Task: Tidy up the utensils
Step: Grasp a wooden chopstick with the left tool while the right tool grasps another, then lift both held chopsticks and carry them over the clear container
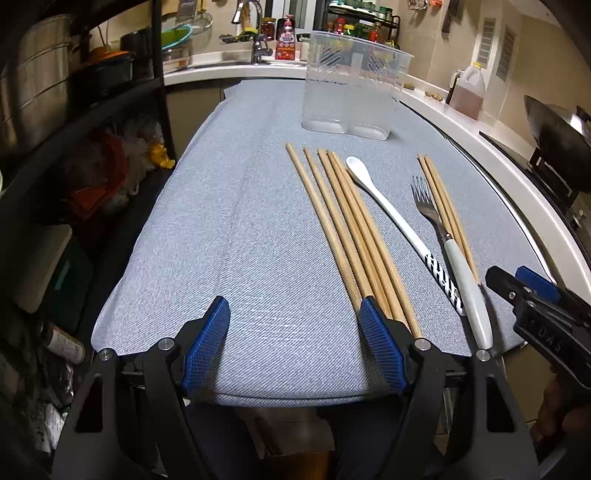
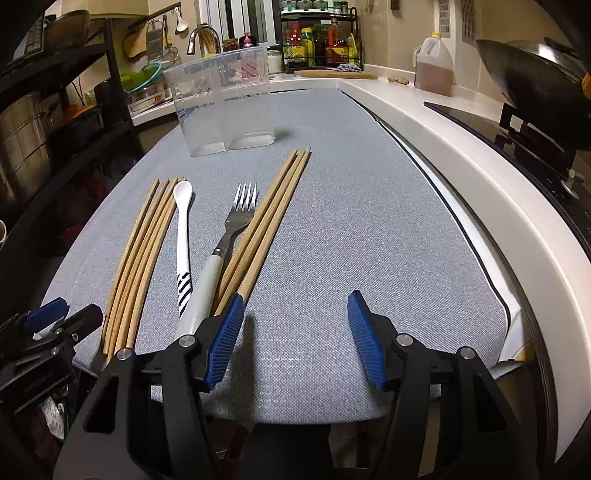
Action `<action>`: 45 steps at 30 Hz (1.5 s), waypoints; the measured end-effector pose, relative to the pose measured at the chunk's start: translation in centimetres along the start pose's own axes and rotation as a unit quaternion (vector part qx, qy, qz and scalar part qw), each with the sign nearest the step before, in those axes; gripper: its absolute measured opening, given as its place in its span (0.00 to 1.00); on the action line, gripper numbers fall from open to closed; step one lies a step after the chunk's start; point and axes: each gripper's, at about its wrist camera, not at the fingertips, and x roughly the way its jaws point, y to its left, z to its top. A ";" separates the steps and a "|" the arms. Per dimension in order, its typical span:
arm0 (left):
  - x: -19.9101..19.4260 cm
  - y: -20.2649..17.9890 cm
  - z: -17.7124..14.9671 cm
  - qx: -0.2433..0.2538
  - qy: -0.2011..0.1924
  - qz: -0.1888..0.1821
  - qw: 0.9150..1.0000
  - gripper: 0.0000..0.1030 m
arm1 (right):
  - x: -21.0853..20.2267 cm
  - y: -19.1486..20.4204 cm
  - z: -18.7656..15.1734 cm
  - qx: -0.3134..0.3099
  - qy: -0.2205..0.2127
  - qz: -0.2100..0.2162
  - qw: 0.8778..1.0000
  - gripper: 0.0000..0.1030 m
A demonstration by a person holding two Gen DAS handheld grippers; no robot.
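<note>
Utensils lie on a grey cloth (image 1: pixel 240 221) (image 2: pixel 351 240). A bundle of several wooden chopsticks (image 1: pixel 343 221) (image 2: pixel 140 254) lies on the left. Beside it are a white spoon with a striped handle (image 1: pixel 388 210) (image 2: pixel 183 229), a fork with a white handle (image 1: pixel 443 236) (image 2: pixel 236 221) and a smaller chopstick group (image 1: pixel 443 203) (image 2: pixel 269 218). A clear plastic two-compartment holder (image 1: pixel 351 85) (image 2: pixel 221 99) stands upright and empty at the far end. My left gripper (image 1: pixel 293 314) is open and empty at the near edge, left of the bundle's ends. My right gripper (image 2: pixel 295 306) is open and empty, right of the utensils.
A white counter (image 2: pixel 461 122) with a stovetop and a wok (image 2: pixel 535 70) runs along the right. A brown jug (image 2: pixel 434 62) and a spice rack (image 2: pixel 319 40) stand behind. A sink with a tap (image 1: pixel 255 33) is at the back. Dark shelving (image 1: pixel 74 110) with pots is on the left.
</note>
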 end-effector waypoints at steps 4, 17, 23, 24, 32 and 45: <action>0.0 -0.4 0.0 0.002 -0.005 0.004 1.000 0.69 | 0.7 0.2 0.1 -0.004 -0.002 -0.003 1.000 0.57; -0.2 -0.2 -1.2 0.018 -0.018 0.037 0.999 0.70 | 0.5 1.2 0.1 -0.013 -0.019 0.005 1.000 0.58; -0.2 0.0 -1.3 0.019 -0.026 0.038 0.999 0.70 | 1.0 1.1 -0.3 -0.022 -0.016 -0.029 0.999 0.57; -0.2 0.2 -1.3 0.017 -0.027 0.038 0.999 0.70 | 1.0 0.8 -0.3 -0.017 -0.016 -0.031 0.999 0.57; -0.2 0.2 -1.7 0.022 -0.059 0.035 0.997 0.51 | 0.9 0.1 -1.3 -0.022 -0.058 -0.020 0.998 0.57; -0.9 -0.2 -2.5 0.052 -0.109 -0.025 0.992 0.05 | 0.2 -0.2 -2.3 -0.036 -0.107 0.008 0.994 0.07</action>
